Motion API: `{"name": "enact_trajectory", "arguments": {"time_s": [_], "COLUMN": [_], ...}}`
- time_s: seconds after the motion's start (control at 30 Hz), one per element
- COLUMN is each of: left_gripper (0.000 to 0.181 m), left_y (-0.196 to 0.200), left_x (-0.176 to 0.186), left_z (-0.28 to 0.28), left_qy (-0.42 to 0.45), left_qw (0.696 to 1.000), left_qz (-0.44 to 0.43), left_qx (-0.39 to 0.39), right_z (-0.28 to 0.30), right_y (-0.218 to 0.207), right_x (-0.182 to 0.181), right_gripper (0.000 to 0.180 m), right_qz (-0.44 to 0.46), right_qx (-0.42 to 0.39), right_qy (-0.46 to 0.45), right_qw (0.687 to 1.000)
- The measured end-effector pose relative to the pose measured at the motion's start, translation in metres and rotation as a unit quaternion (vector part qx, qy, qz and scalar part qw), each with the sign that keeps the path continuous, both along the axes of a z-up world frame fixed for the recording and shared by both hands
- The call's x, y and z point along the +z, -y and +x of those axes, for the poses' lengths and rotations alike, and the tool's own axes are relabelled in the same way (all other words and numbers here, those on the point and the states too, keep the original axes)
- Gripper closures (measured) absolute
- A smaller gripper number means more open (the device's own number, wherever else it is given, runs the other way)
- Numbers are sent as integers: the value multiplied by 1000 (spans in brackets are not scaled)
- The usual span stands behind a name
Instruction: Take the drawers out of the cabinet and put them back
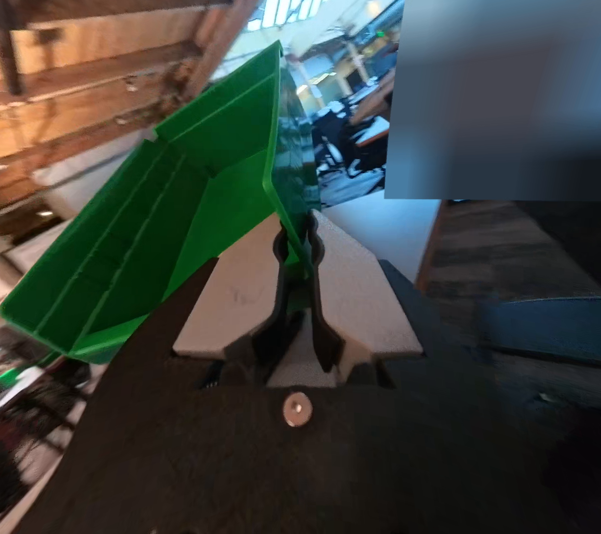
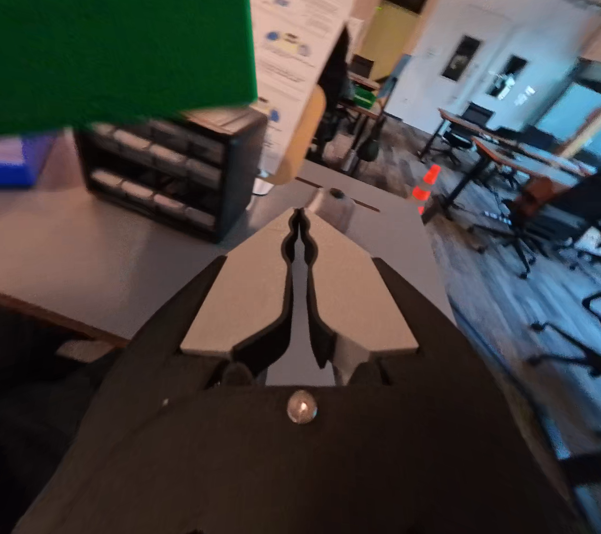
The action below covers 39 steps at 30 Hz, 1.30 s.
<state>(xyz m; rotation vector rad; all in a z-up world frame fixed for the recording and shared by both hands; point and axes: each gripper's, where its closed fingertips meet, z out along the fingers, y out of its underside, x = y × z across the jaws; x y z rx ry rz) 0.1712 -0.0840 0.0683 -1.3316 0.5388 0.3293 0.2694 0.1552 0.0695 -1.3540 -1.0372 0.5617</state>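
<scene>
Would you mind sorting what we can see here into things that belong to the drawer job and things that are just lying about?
Belonging to the job:
- green drawer, clamped in the left gripper
- black cabinet on the table
- right gripper, shut and empty

Just lying about:
- orange cone on the floor
- blue bin
- office chairs

Drawer (image 2: 123, 27) up left of cabinet (image 2: 169, 173) on table (image 2: 81, 245).

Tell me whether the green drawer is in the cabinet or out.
Out. The left hand-held gripper is shut on the green drawer's edge and holds it tilted in the air; the black cabinet stands apart on the table.
</scene>
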Motion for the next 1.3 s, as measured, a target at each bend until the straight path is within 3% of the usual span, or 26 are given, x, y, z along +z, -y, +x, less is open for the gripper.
{"name": "enact_trajectory", "arguments": {"time_s": [0.13,0.33,0.53,0.57,0.77,0.9,0.97,1.13,1.17,1.3], "left_gripper": [174,173,174,175,136,136,136,132,134,131], "left_y": [-67,-163,-230,-228,-154,-105,-86,-48,-44,-21], "left_x": [-49,-137,-201,-199,-151,-114,-106,-113,-111,-115], "left_z": [63,85,90,92,63,-16,-65,-173,-193,-248], "left_qy": [7,-10,44,71,138,162,153,170,174,145], "left_qw": [995,986,967,965,959,968,972,960,956,941], "left_qz": [-67,-160,-248,-251,-233,-187,-177,-185,-179,-196], "left_qx": [-73,-52,-27,-36,-88,-34,19,128,152,234], "right_z": [46,75,33,22,-41,-82,-92,-76,-65,10], "right_y": [-35,-86,-82,-77,-17,39,59,56,50,1], "right_x": [-21,-50,-73,-75,-89,-112,-139,-211,-224,-250], "right_gripper": [180,180,170,168,155,150,156,168,180,180], "right_qz": [-103,-154,-195,-196,-190,-165,-171,-167,-183,-250], "right_qx": [-28,-103,-35,-16,132,222,236,173,148,-35], "right_qy": [-25,-25,13,20,100,190,267,456,486,562], "right_qw": [994,982,980,980,968,942,918,857,842,788]}}
